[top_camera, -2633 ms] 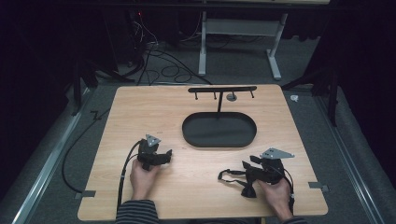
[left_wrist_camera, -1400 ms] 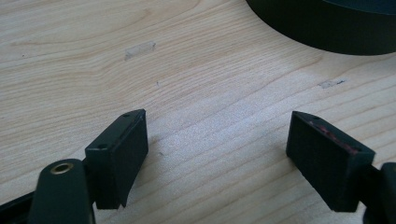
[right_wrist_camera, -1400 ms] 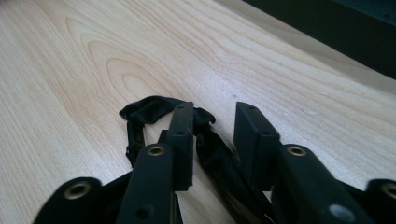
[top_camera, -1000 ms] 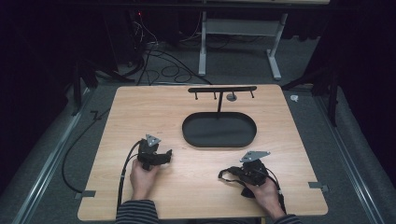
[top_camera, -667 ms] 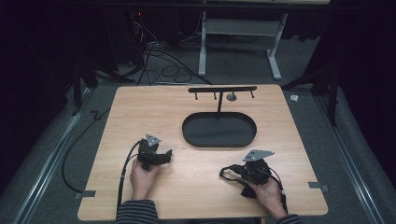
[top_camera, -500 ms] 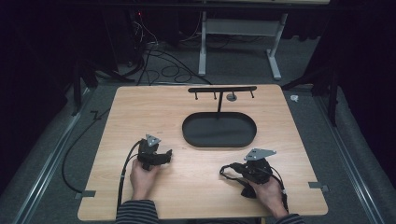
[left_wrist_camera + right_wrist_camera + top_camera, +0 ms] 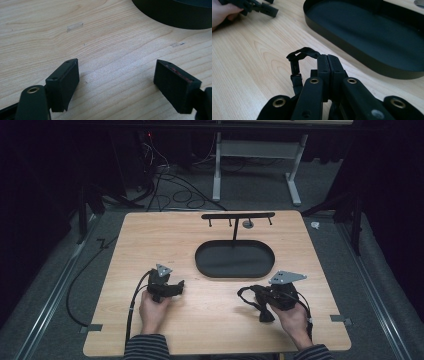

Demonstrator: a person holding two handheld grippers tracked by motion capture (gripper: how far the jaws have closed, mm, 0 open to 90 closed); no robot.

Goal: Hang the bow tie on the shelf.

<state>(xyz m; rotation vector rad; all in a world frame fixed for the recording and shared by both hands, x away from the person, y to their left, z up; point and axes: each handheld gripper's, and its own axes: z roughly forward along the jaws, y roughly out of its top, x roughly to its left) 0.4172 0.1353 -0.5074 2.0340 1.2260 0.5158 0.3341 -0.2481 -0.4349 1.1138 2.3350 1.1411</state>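
- Looking down in the high view on a wooden table (image 7: 150,240) with a black oval tray (image 7: 235,258) at its middle, long axis running left to right, and a T-shaped black stand (image 7: 237,216) rising from its far rim.
- Lying near the table's front edge, well apart: left gripper (image 7: 176,286) in the left hand (image 7: 152,310), just left of the tray's near end; right gripper (image 7: 252,296) in the right hand (image 7: 294,320), pointing leftward, a black strap (image 7: 245,292) looping at its tip.
- Having shifted since 2.6 s ago: right gripper and hand drawn slightly toward the table's middle; left gripper staying put.
- Showing in the left gripper view jaws spread wide over bare wood, gripping nothing, the tray (image 7: 175,12) curving across the top right corner, apart from the fingers.
- Showing in the right gripper view jaws pressed flat together, nothing between them, the strap (image 7: 299,60) arching just left of them, the tray (image 7: 367,60) lying ahead and right, the left hand (image 7: 223,12) sitting far left.
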